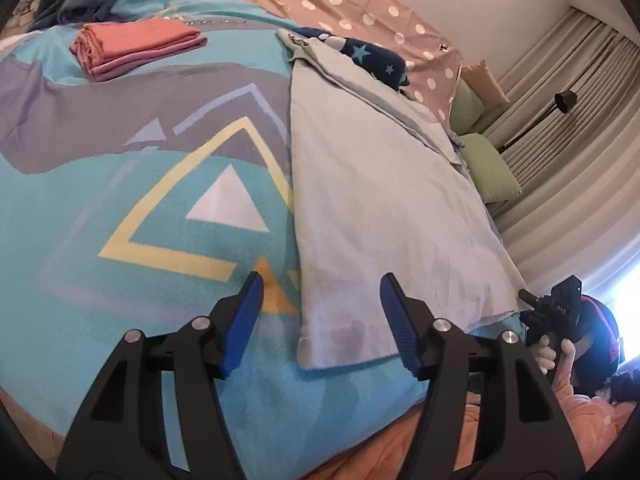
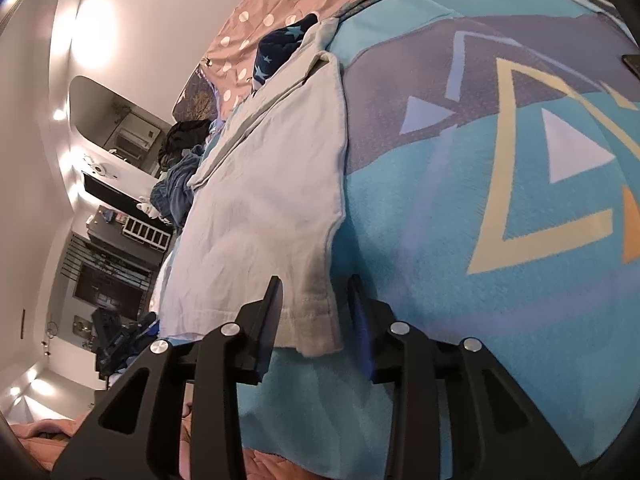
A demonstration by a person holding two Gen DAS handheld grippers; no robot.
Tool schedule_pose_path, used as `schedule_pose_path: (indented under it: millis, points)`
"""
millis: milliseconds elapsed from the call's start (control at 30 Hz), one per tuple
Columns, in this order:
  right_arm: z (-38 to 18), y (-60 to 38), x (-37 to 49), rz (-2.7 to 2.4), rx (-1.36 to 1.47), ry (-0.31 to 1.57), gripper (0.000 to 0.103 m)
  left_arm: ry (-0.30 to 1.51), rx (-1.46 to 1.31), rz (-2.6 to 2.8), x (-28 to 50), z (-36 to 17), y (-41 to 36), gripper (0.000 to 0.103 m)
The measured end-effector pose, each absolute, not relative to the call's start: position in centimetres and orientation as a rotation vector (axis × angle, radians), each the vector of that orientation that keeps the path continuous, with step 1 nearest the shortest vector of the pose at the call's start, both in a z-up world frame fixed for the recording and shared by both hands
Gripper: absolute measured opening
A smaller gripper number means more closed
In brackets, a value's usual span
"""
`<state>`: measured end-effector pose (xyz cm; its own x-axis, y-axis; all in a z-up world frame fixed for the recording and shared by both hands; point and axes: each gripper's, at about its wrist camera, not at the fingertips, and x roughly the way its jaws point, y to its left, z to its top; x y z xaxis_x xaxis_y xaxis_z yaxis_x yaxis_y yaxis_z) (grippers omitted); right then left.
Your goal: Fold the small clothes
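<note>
A pale, whitish garment lies flat on the turquoise patterned blanket. My left gripper is open, its blue pads standing either side of the garment's near left corner without pressing on it. In the right wrist view the same garment stretches away. My right gripper is open, and the hemmed near corner lies between its fingers, loose on the blanket. The right gripper also shows in the left wrist view, held by a hand at the garment's far side.
A folded pink and coral stack sits at the back left of the blanket. A navy star-print garment lies past the pale one, on a brown polka-dot sheet. Green pillows and curtains are to the right. Dark clothes pile up behind.
</note>
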<state>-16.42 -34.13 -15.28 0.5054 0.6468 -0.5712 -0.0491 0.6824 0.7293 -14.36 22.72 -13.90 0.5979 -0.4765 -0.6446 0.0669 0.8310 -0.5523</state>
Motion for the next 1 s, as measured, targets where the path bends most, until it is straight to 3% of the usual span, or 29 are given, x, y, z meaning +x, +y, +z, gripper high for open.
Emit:
schedule_pose_path:
  millis: [233,267,300,333,367,533,667,800,1000]
  points:
    - [-15.6,-33.2,-11.8,0.602,0.776,0.965,0.036,0.871,-0.68,-0.458,-11.2,-14.7,23.2,0.059]
    - [-15.4,-32.9,-11.5,0.603,0.769,0.971,0.033,0.871,-0.687,-0.473,-10.9,-14.7,23.0,0.044]
    - [-15.2,-32.4,-11.3,0.606,0.754,0.982,0.027,0.881,-0.694,-0.488,-10.5,-14.8,22.7,0.009]
    - [-15.1,-32.1,-11.3,0.62,0.755,0.992,0.014,0.907,-0.715,-0.504,-10.2,-15.2,22.2,0.004]
    - [-15.1,-32.0,-11.6,0.631,0.772,0.994,0.003,0.905,-0.724,-0.508,-10.2,-15.3,22.0,0.004]
    - [-10.7,-33.2,-13.5,0.704,0.881,0.828,0.001,0.689,-0.743,-0.554,-12.5,-9.6,22.9,0.002]
    - [-6.5,-33.4,-15.0,0.738,0.846,0.705,0.001,0.574,-0.6,-0.533,-14.4,-4.4,22.9,0.002]
    - [-4.5,-33.2,-16.1,0.766,0.814,0.635,0.001,0.561,-0.561,-0.569,-15.4,-3.7,21.8,0.002]
    - [-6.0,-33.0,-16.5,0.675,0.76,0.712,0.001,0.612,-0.58,-0.546,-15.5,-5.8,22.1,0.002]
